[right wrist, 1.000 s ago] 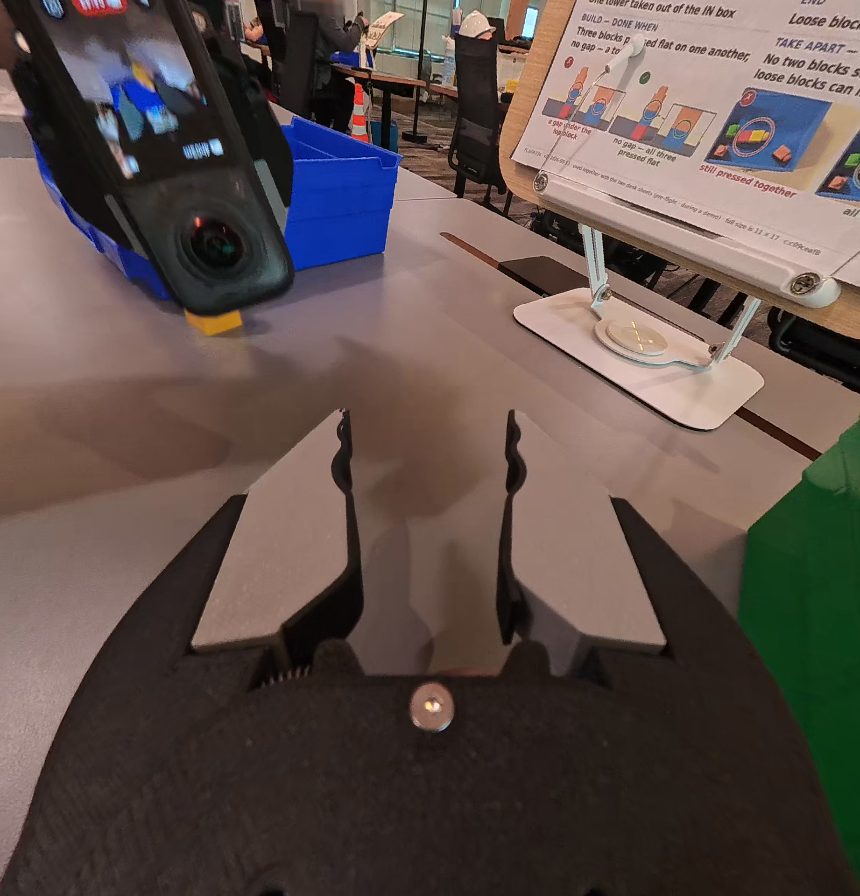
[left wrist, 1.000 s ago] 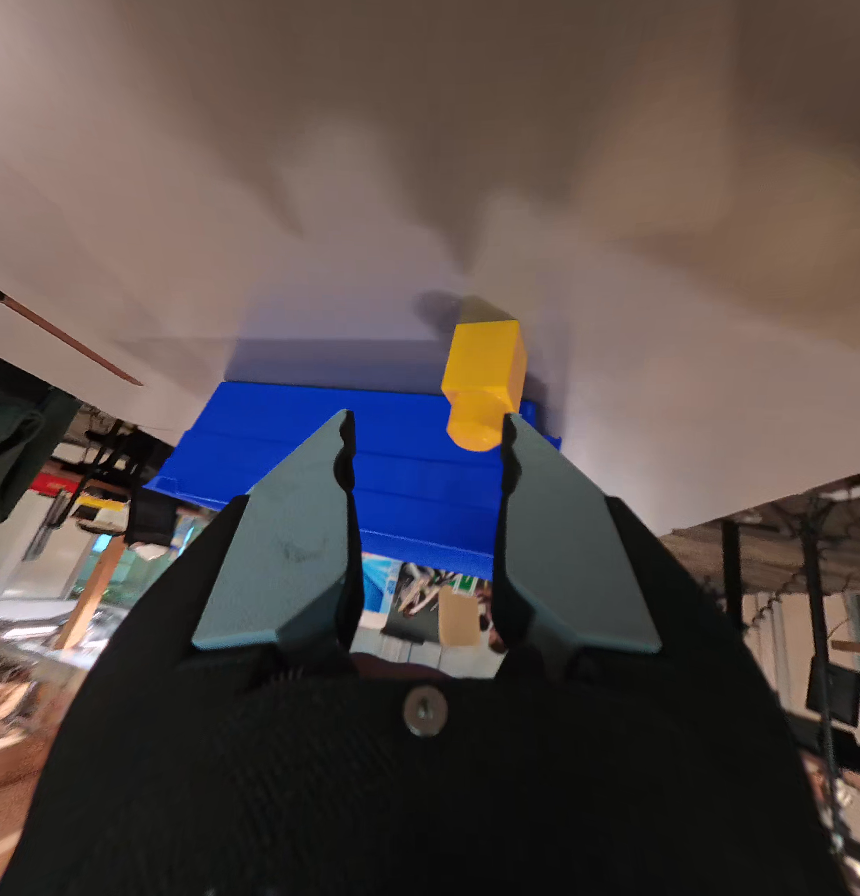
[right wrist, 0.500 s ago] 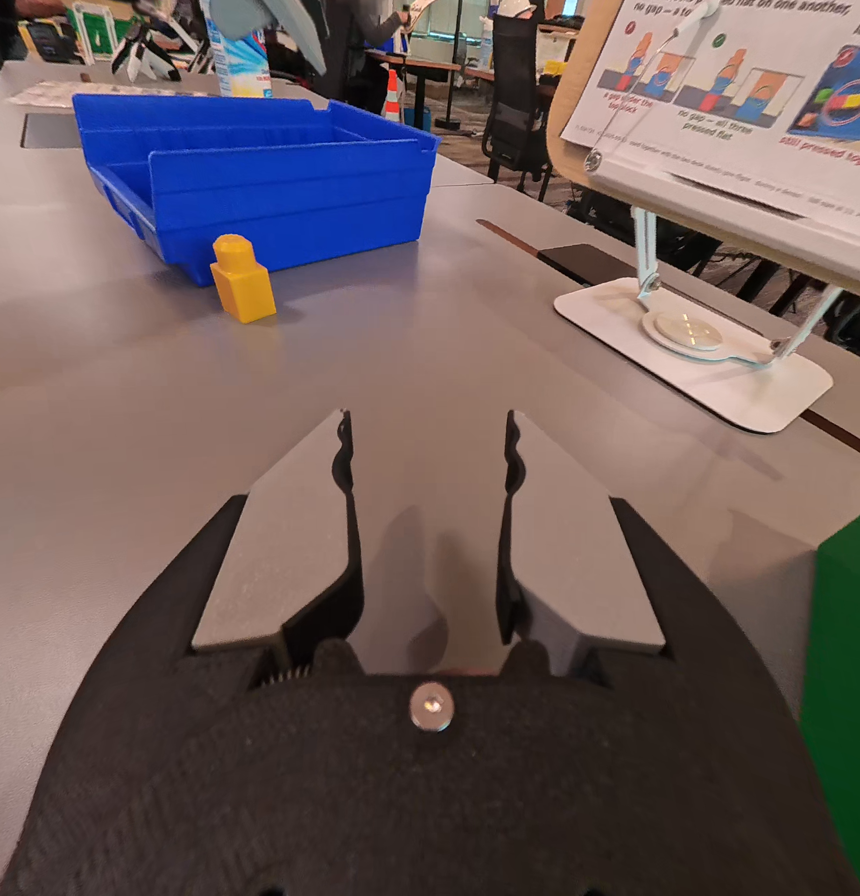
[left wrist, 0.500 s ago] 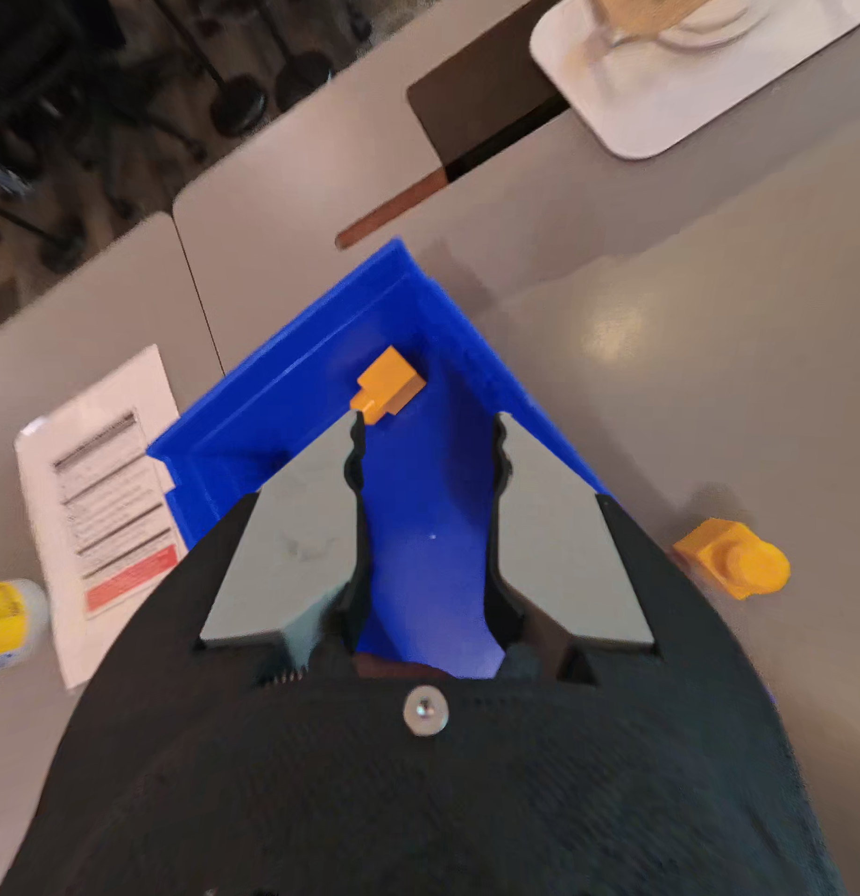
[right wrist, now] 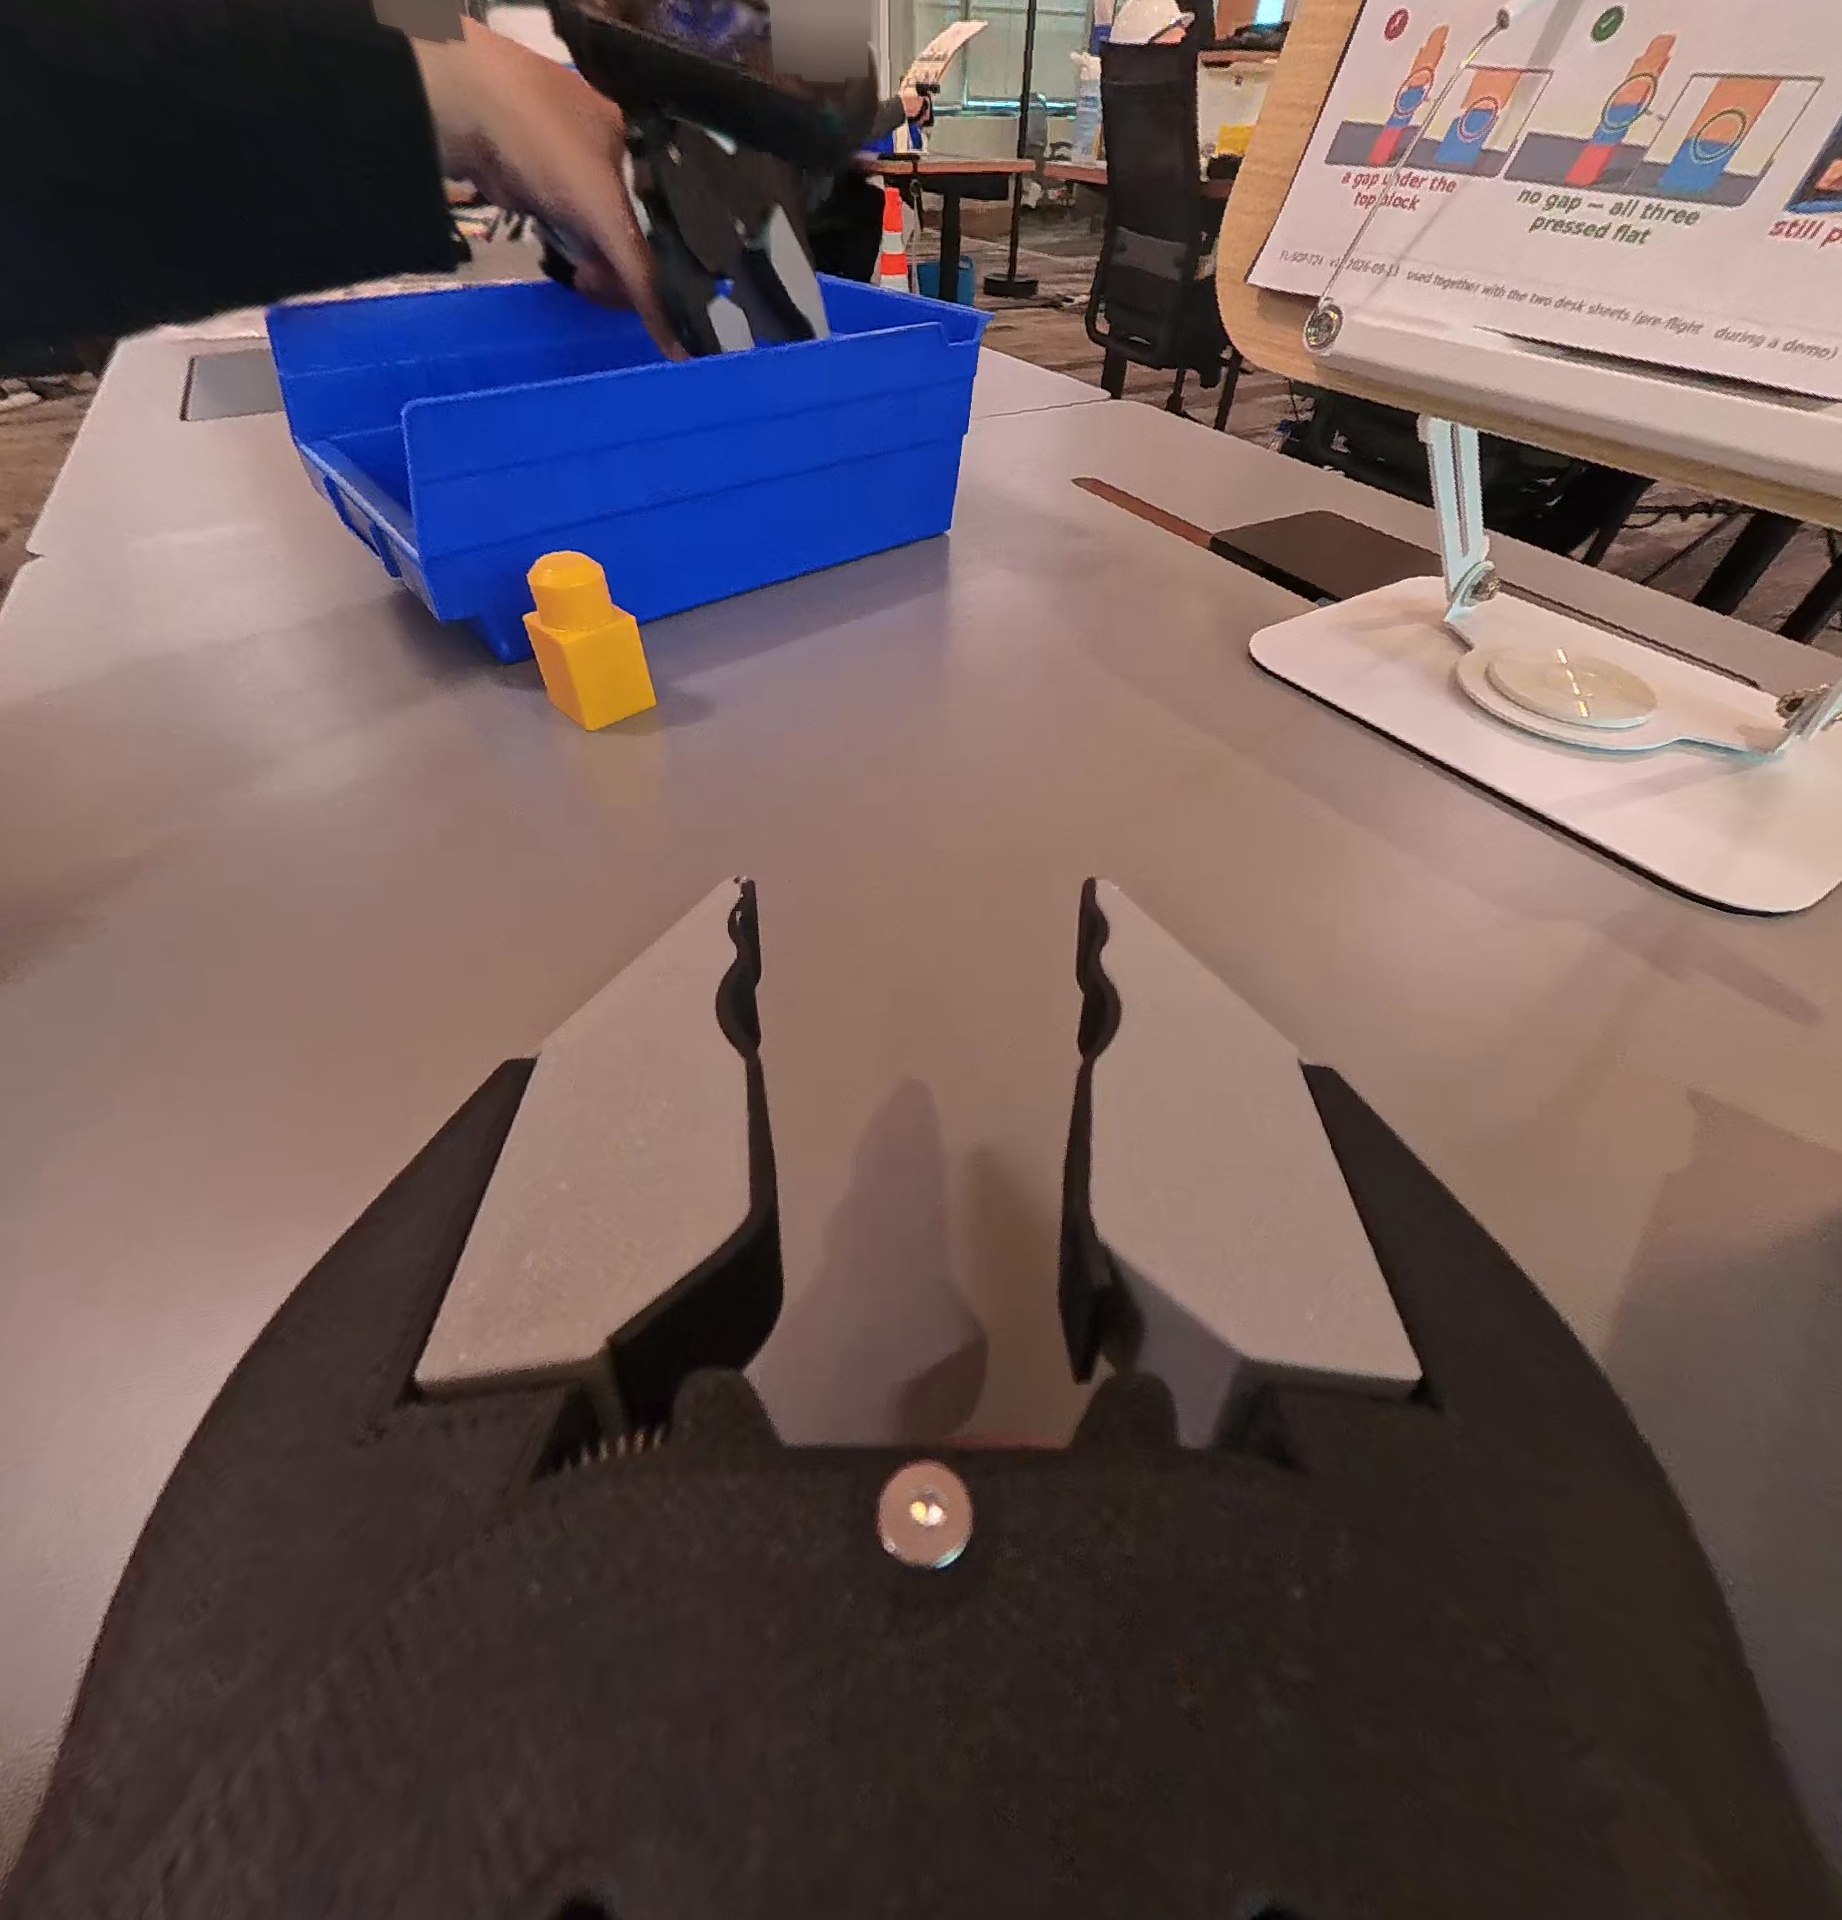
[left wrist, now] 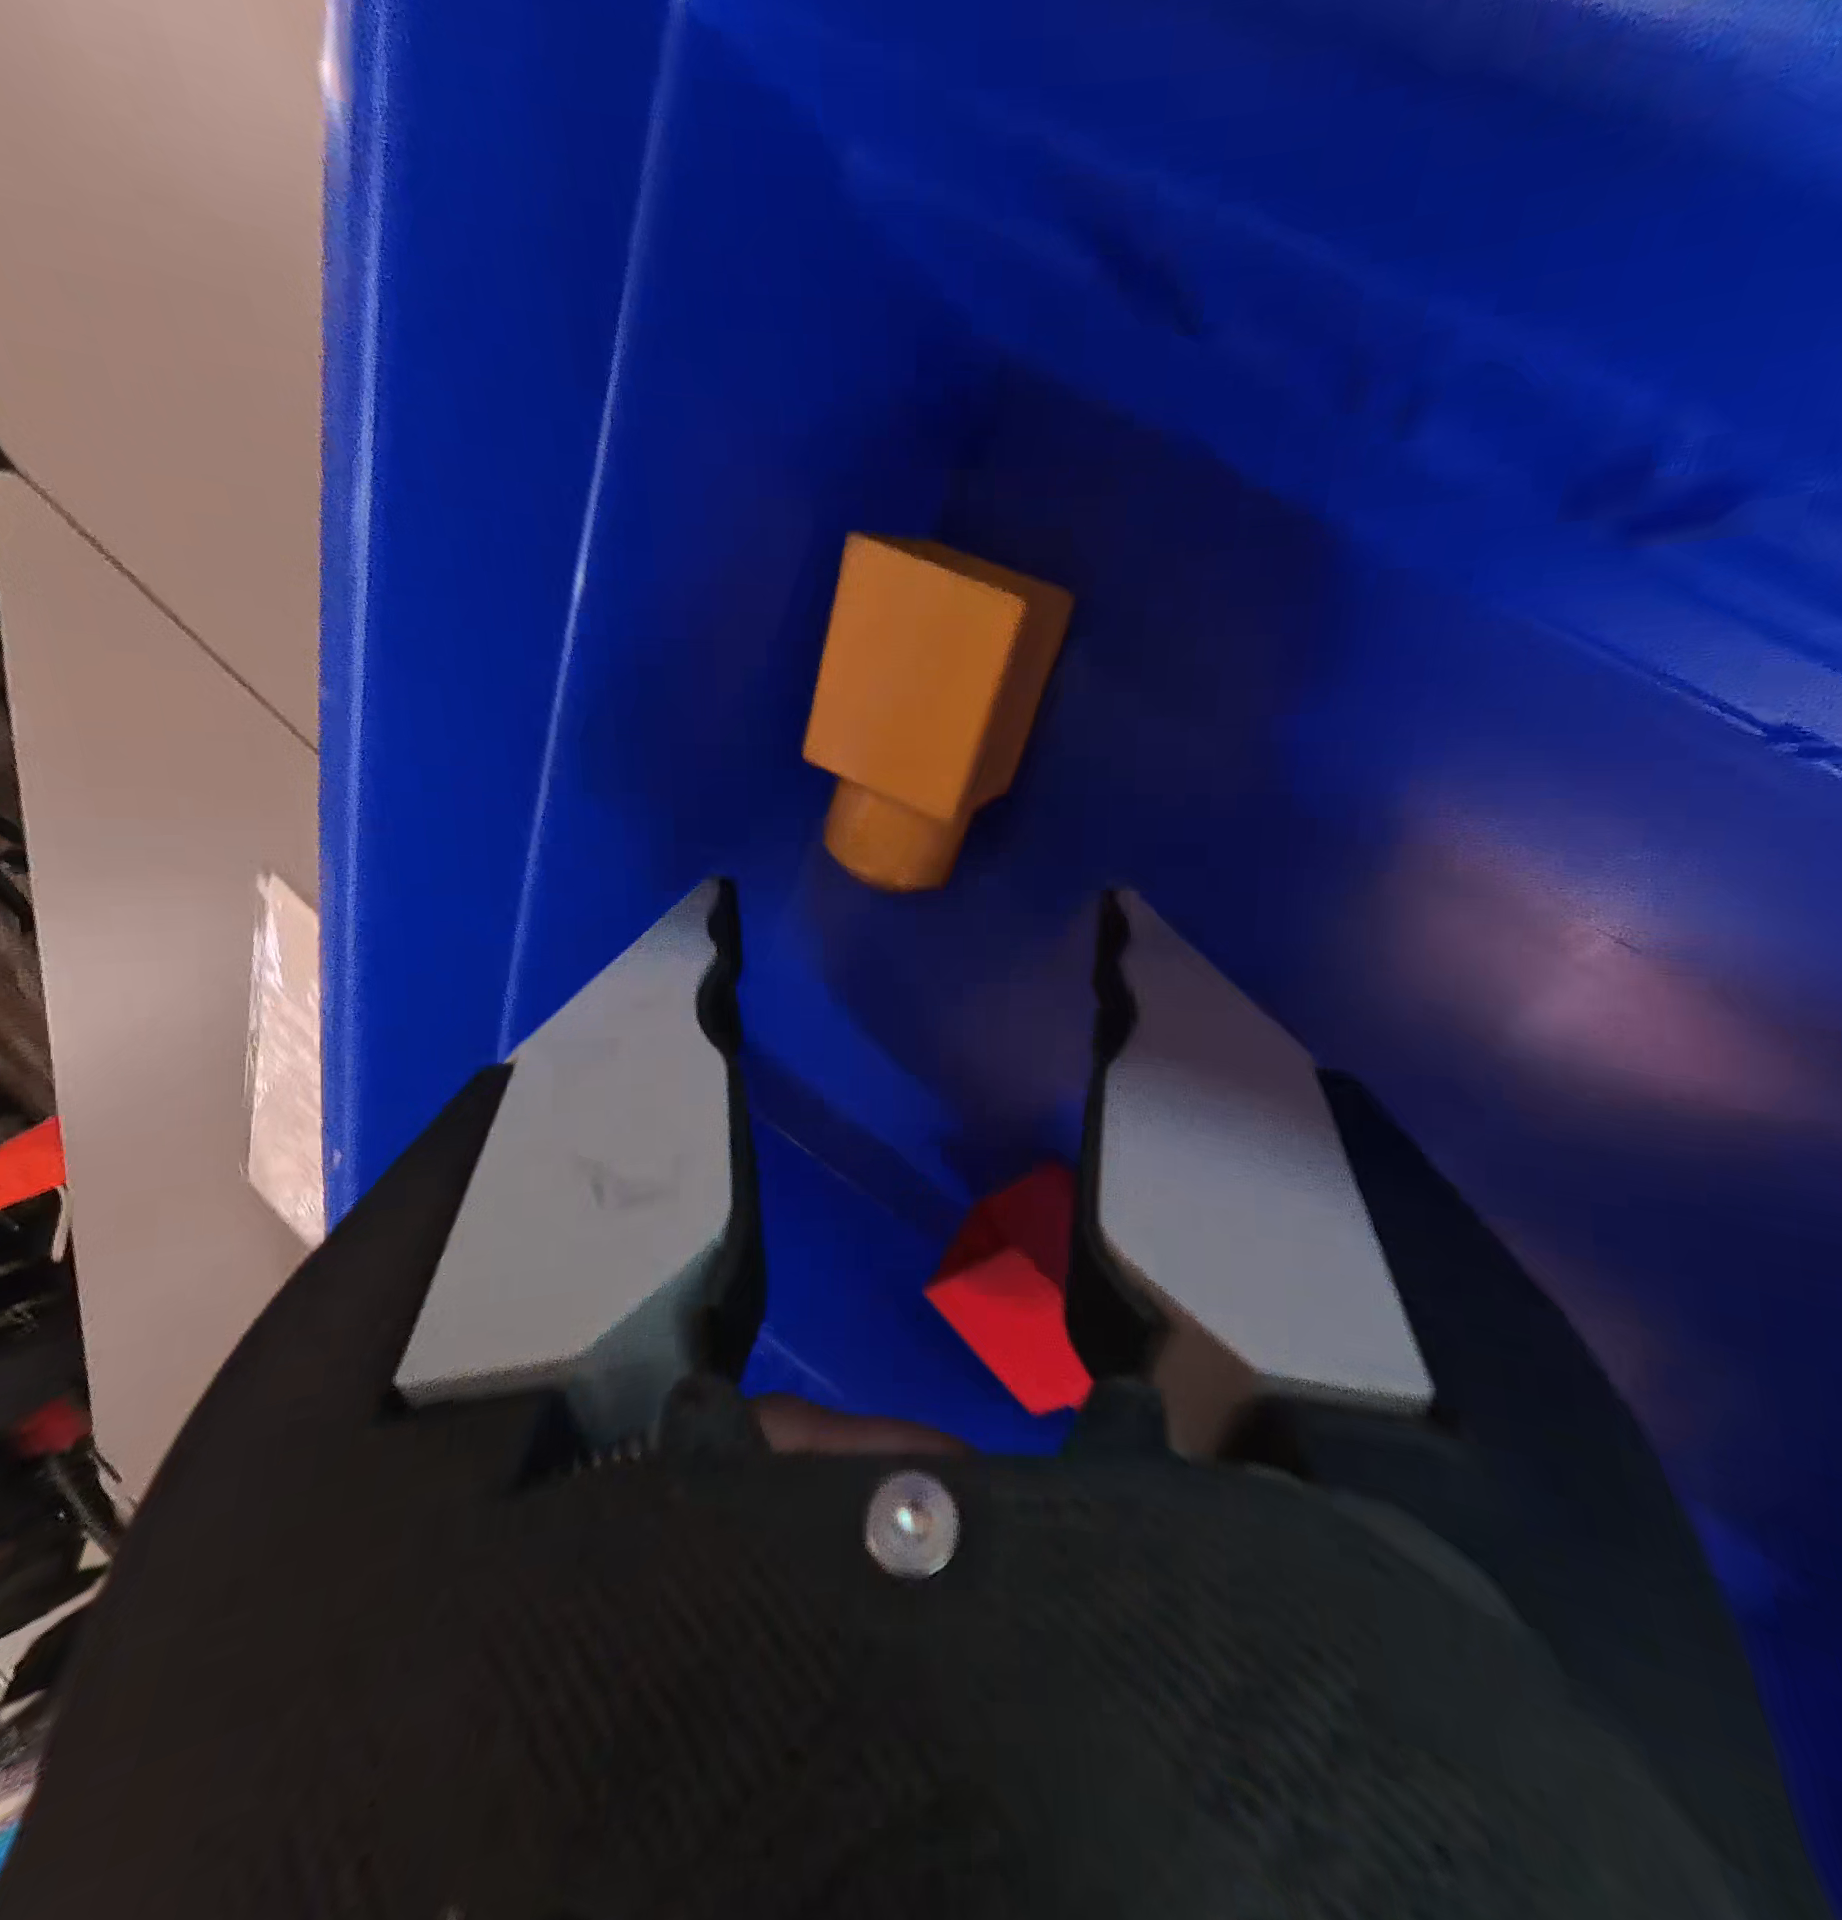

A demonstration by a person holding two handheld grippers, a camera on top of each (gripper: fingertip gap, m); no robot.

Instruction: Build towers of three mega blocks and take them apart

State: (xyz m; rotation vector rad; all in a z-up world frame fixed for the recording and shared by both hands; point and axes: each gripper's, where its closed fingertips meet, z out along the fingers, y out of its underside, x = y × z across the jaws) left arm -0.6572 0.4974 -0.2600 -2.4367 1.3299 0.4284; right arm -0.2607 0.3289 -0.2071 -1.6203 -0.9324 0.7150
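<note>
My left gripper (left wrist: pixel 912 899) is open and empty, reaching down into the blue bin (left wrist: pixel 1312 416). An orange block (left wrist: pixel 932 707) lies on its side on the bin floor just beyond my fingertips. A red block (left wrist: pixel 1010 1299) shows between my fingers, lower in the bin. In the right wrist view the blue bin (right wrist: pixel 688 468) stands at the far left of the grey table, with the left gripper (right wrist: pixel 761 281) dipping into it. A yellow block (right wrist: pixel 588 655) stands upright in front of the bin. My right gripper (right wrist: pixel 917 894) is open and empty, low over the table.
A white stand (right wrist: pixel 1582 769) holding an instruction board (right wrist: pixel 1582 156) is at the right. A dark flat phone (right wrist: pixel 1312 551) lies by it. A person's hand (right wrist: pixel 553 177) holds the left gripper. A paper sheet (left wrist: pixel 283 1060) lies left of the bin. There is about 45 centimeters between the tips of the two grippers.
My left gripper swung from beside the yellow block over the bin and down into it, close to the orange block. My right gripper stayed open and shifted slightly back.
</note>
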